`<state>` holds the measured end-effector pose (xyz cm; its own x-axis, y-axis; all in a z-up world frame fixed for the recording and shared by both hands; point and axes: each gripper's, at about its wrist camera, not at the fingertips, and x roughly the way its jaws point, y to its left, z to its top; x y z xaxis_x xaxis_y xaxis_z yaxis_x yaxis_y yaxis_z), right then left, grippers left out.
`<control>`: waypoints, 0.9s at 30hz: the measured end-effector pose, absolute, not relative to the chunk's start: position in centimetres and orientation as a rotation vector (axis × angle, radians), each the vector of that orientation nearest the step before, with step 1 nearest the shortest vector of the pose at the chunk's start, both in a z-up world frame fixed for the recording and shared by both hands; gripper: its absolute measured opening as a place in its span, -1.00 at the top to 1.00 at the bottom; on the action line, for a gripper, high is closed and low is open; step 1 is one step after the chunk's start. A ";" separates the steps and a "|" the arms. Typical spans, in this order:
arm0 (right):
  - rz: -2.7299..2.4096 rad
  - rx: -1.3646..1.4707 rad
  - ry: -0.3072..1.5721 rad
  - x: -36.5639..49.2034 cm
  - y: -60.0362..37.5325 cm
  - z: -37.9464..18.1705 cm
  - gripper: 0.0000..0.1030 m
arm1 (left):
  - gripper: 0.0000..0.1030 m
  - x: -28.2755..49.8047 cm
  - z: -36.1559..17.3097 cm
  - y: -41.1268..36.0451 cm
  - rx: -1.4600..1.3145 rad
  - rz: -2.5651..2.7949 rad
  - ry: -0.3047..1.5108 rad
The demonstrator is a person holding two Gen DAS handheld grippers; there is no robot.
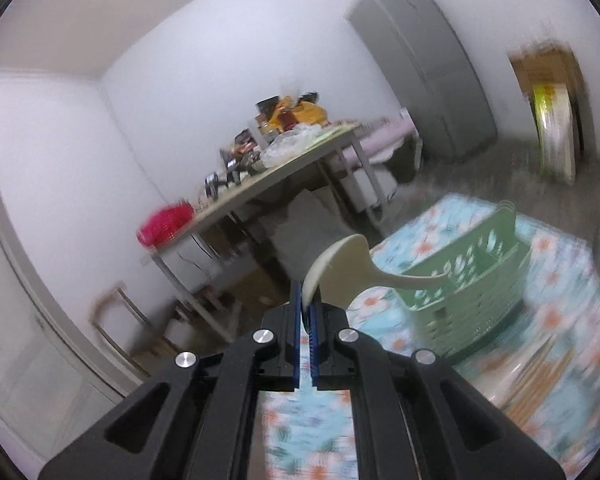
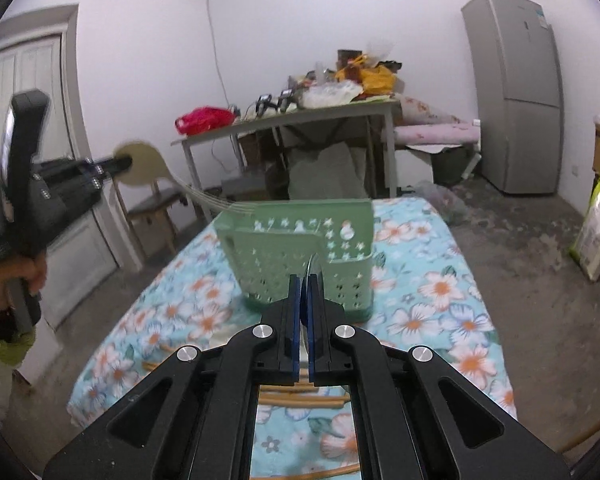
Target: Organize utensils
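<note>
Left hand-held gripper (image 1: 311, 312): jaws clenched on the bowl end of a cream plastic rice paddle (image 1: 342, 270). The handle points away toward the pale green perforated plastic utensil caddy (image 1: 468, 300), its tip at or just over the caddy's rim. Holding it by the blade leaves the handle free to go in first, which looks like the reason for this grip. The right wrist view shows the same paddle (image 2: 140, 164) held up and left of the caddy (image 2: 300, 252), the handle blurred across several positions toward the caddy's near corner, so the exact contact cannot be read.

Right hand-held gripper (image 2: 306, 300): jaws nearly together, pinching a thin metal utensil (image 2: 313, 265) seen edge-on. Only a sliver stands above the blue pads (image 2: 294, 312), so whether it is a spoon or a knife I cannot tell. It sits low, just in front of the caddy, likely waiting its turn while the left side works.

Surface: a counter under a turquoise cloth with white and orange flowers (image 2: 440, 280). The caddy stands upright toward the far end. Several wooden chopsticks (image 2: 300, 400) lie loose on the cloth near the right gripper, not yet sorted.

Room: white walls, bare grey concrete floor (image 2: 520, 240), a tall grey refrigerator (image 2: 516, 92), a grey side table piled with bags and clutter (image 2: 320, 116), a small wooden stool (image 2: 156, 204) and a grey-framed door (image 2: 36, 80).
</note>
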<state>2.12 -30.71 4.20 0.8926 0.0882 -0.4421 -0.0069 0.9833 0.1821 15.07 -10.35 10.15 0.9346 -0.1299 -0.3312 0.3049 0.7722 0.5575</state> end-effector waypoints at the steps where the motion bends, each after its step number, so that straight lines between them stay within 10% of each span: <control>1: 0.048 0.187 0.456 2.0 -31.1 4.4 0.98 | 0.94 15.3 9.6 -11.3 0.714 -0.226 0.278; 9: 0.073 0.253 0.417 1.4 -33.3 4.9 0.98 | 0.83 18.2 6.7 -16.7 0.935 -0.280 0.337; 17: 0.089 0.298 0.405 1.2 -35.2 5.2 0.98 | 0.01 24.3 8.5 -13.9 0.364 -0.534 0.624; 27: 0.207 0.401 0.278 2.4 -37.8 9.2 0.98 | -0.21 24.1 7.9 -6.7 -0.093 -0.568 0.637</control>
<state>2.36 -37.75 9.17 0.9414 0.2520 -0.2242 -0.1433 0.9006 0.4104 24.12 -6.69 7.87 0.6575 -0.5284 -0.5371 0.4730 0.8443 -0.2517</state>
